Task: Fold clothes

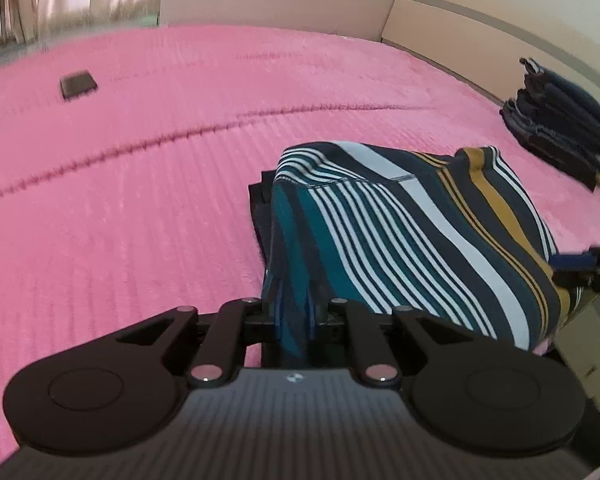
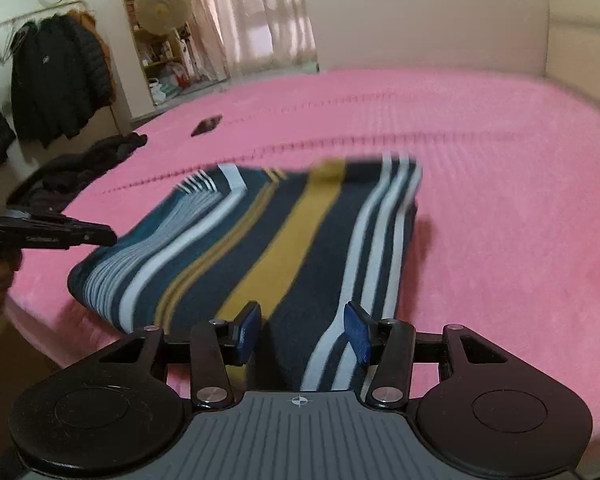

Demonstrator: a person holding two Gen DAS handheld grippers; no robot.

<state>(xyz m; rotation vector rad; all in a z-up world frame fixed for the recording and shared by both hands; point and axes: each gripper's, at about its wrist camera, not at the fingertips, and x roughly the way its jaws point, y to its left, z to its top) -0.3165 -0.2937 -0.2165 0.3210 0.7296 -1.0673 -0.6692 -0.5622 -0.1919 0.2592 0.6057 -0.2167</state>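
Note:
A striped garment, navy with white, teal and mustard stripes, lies folded on the pink bed. My left gripper is shut on its near teal edge and lifts it slightly. In the right wrist view the same garment lies flat on the bed. My right gripper is open, its blue pads spread over the garment's near edge without pinching it. The left gripper shows at the left of that view, at the garment's corner. The right gripper shows at the right edge of the left wrist view.
A stack of folded dark clothes sits by the headboard. A small dark flat object lies on the far bed. A dark jacket lies at the bed's left edge; a coat hangs on the wall.

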